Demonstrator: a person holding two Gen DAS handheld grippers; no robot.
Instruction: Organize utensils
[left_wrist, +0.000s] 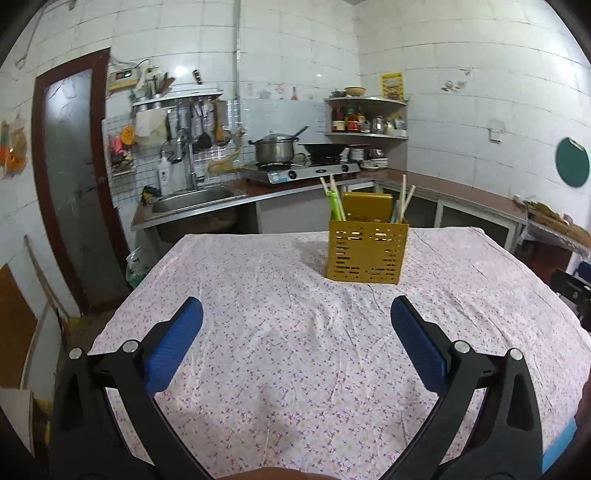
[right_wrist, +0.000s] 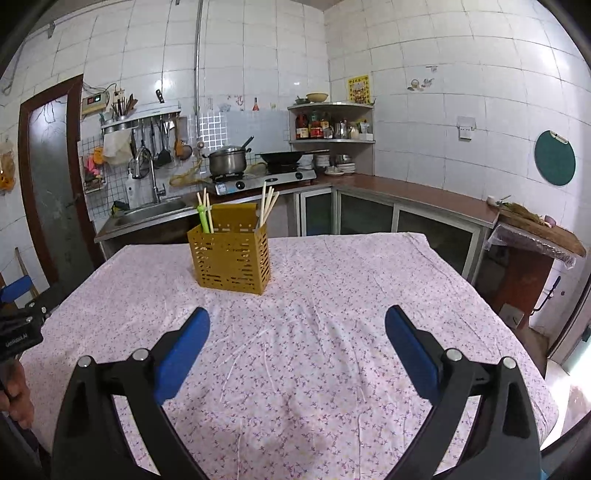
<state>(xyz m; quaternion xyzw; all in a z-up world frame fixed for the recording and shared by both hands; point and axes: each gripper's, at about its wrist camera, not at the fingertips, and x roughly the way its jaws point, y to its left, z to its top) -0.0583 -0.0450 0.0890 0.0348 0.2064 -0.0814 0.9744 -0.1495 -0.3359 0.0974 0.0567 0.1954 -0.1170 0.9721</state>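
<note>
While both of my claws hang empty above the tabletop (left_wrist: 258, 332), the left claw (left_wrist: 296, 317) and the right claw (right_wrist: 297, 325) each spread wide, the yellow utensil holder (left_wrist: 365, 254) stands ahead near the far edge. Chopsticks (right_wrist: 267, 205) and a green utensil (left_wrist: 334, 206) already stand upright in it. I see nothing loose on the cloth, so the sorting looks finished.
</note>
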